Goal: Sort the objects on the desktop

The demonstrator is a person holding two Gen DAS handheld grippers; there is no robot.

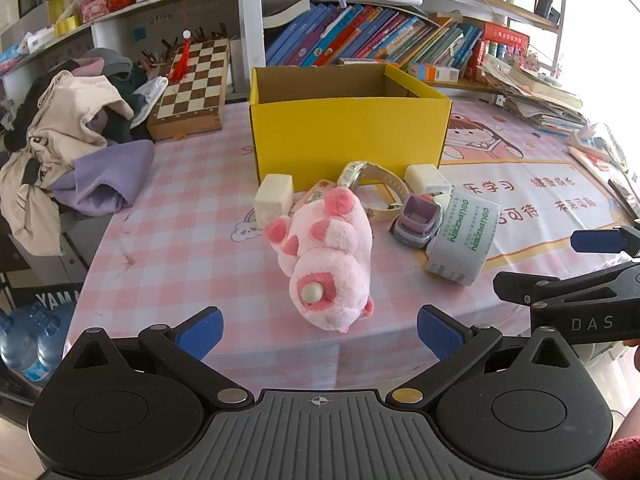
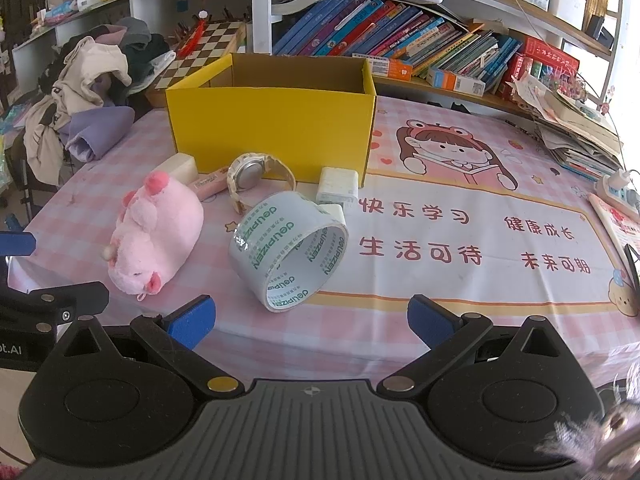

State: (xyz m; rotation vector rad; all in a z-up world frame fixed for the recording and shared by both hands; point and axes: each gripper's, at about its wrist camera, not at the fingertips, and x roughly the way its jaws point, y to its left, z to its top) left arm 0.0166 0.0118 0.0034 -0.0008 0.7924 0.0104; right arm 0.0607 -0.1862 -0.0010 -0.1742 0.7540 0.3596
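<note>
You are holding both claws spread wide and carrying nothing, hovering over the desk's near edge. Your left claw (image 1: pixel 319 330) is facing the pink plush pig (image 1: pixel 326 258), lying on its side toward the near edge; your right claw (image 2: pixel 310 322) is facing the tape roll (image 2: pixel 290 250), just beside the pig. The likely step is loading the open yellow box (image 1: pixel 348 136) standing mid-desk behind them: close across the pig's soft belly, lift clear of the watch (image 2: pixel 250 178) and white blocks behind. A pink checked cloth is covering the desk (image 2: pixel 460 320); bookshelves, a chessboard and heaped clothes are crowding its far edge.
</note>
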